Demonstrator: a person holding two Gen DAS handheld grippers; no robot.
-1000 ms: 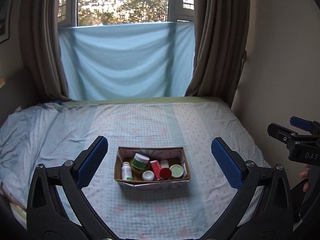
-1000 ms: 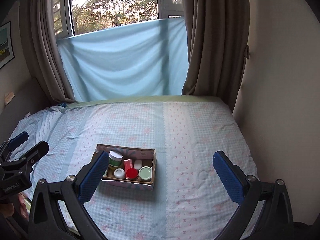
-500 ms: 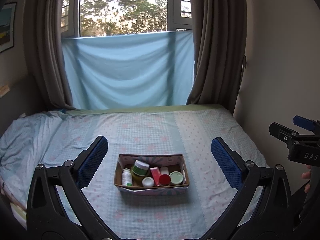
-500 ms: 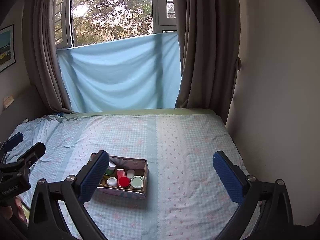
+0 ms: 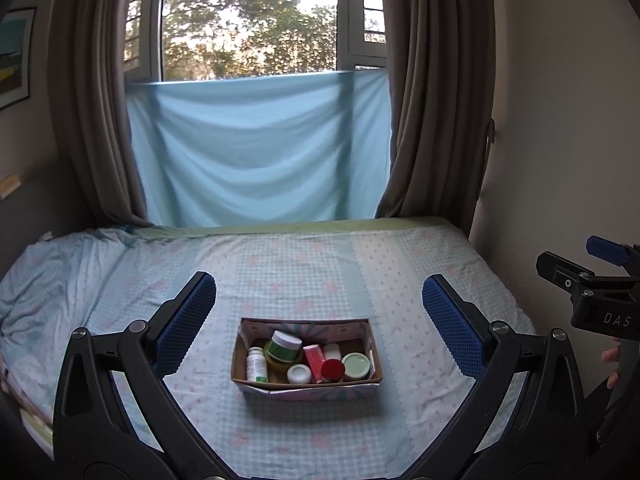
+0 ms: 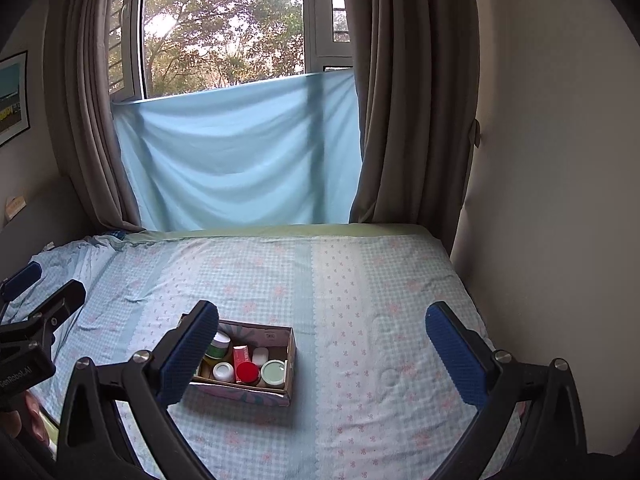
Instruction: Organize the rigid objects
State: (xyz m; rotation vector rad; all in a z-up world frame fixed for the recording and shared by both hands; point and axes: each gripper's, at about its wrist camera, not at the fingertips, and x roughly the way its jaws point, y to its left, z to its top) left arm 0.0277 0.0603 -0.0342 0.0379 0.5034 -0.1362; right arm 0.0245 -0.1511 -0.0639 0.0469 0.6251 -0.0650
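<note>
Several jars, bottles, crowded cardboard box

Dim room, daylight from window overexposed; fisheye bending, dark corner vignette; focus sharp.

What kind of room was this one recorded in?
Most likely a bedroom. A bed with a patterned blue sheet fills the floor of the view, brown curtains frame a window behind it, and a cardboard box of small containers sits on the sheet.
</note>
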